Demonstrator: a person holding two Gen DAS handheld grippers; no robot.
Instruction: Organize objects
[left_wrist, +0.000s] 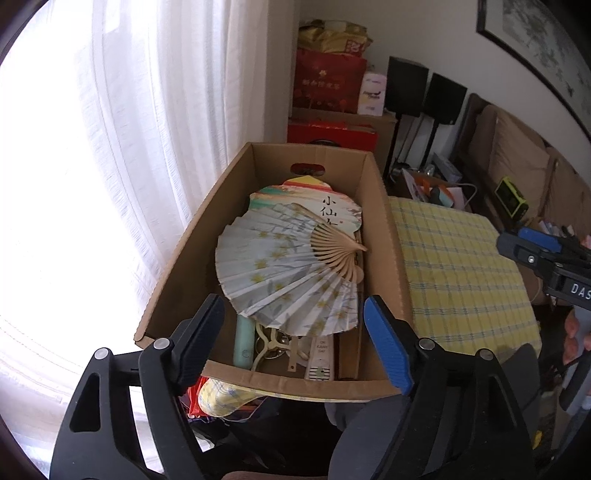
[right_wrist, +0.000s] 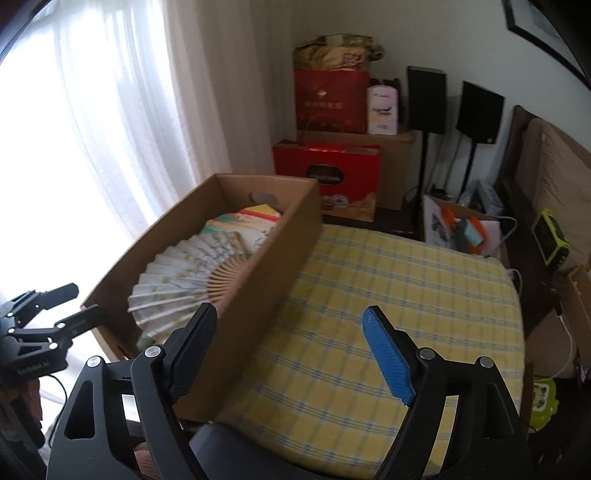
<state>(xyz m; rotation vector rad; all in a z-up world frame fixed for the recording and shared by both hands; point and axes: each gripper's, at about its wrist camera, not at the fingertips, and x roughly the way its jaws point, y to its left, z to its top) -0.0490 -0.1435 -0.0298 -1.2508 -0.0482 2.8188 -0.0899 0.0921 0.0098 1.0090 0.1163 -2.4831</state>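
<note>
Both grippers gaping, empty | left wrist only: box (left_wrist: 258, 380) bottom clutter beneath fan (left_wrist: 288, 266)

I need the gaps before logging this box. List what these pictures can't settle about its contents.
- Left wrist view: the open fan covers most of the box floor, and all but the top of the printed fan.
- Left wrist view: the green handle, cream clip and white stick show only their near ends.
- Right wrist view: the box wall hides the fan's pivot; motion blur smears the print.
</note>
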